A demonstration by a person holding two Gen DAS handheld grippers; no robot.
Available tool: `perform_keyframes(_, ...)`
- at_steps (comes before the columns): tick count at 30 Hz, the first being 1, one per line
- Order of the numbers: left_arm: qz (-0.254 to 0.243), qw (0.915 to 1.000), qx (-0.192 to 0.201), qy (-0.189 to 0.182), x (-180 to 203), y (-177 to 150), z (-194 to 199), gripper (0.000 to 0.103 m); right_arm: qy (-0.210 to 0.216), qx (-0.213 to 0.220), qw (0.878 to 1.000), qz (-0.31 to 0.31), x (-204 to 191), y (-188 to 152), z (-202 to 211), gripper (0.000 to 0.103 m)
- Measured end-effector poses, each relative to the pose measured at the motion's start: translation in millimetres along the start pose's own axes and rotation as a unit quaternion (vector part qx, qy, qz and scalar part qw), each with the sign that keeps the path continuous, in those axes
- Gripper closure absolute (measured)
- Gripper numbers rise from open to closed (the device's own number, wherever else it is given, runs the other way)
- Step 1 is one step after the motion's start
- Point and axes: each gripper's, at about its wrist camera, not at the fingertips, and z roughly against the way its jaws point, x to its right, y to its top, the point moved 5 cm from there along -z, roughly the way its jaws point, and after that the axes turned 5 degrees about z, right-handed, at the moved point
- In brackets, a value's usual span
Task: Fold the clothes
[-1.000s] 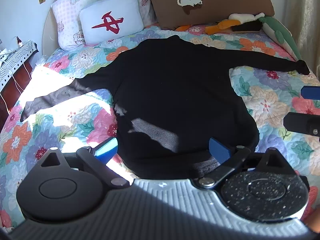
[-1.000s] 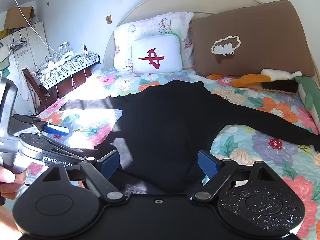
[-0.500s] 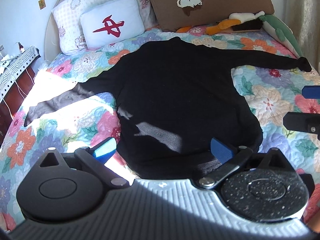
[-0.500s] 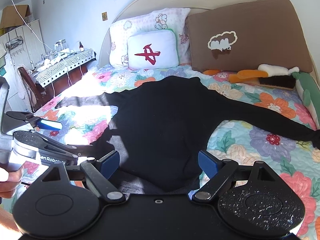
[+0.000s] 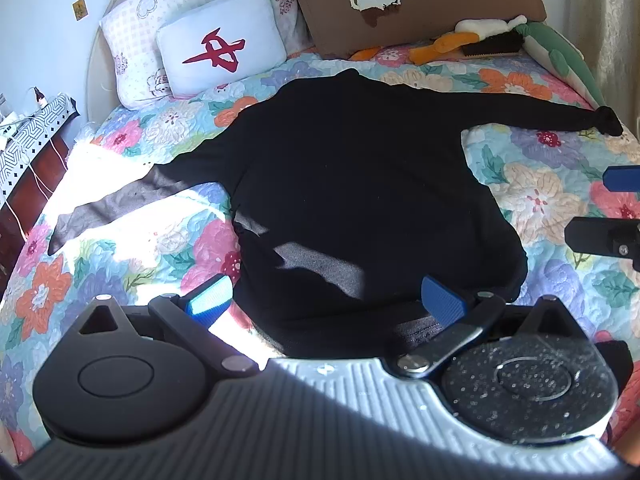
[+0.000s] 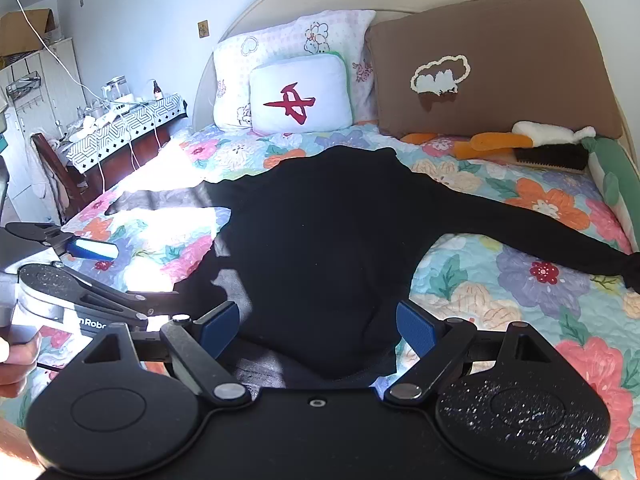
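A black long-sleeved top (image 5: 360,184) lies flat on the flowered bedspread (image 5: 536,200), both sleeves spread out to the sides, hem nearest me. My left gripper (image 5: 326,300) hovers open over the hem's left part, blue pads wide apart with nothing pinched. In the right wrist view the same top (image 6: 320,248) fills the middle, and my right gripper (image 6: 318,326) stands open above the hem's right part. The left gripper (image 6: 76,256) also shows at that view's left edge, held by a hand (image 6: 14,360). The right gripper's fingers (image 5: 620,178) poke in at the left wrist view's right edge.
Pillows (image 6: 300,92) and a brown cushion (image 6: 492,60) lean on the headboard. Plush toys (image 6: 532,140) lie at the back right of the bed. A cluttered side table (image 6: 124,120) with cables stands left of the bed. Strong sunlight falls on the left sleeve.
Both views shifted slightly, the scene sliding a little; the top lies as before and both grippers stay open above the hem.
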Motion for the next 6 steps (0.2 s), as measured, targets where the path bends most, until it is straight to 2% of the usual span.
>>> perform_keyframes(6, -0.011, 0.9999, -0.004, 0.002, 1.1, -2.2, -0.3, 0.000, -0.001, -0.004, 1.000, -0.001, 0.1, -1.4, -1.1, 0.014)
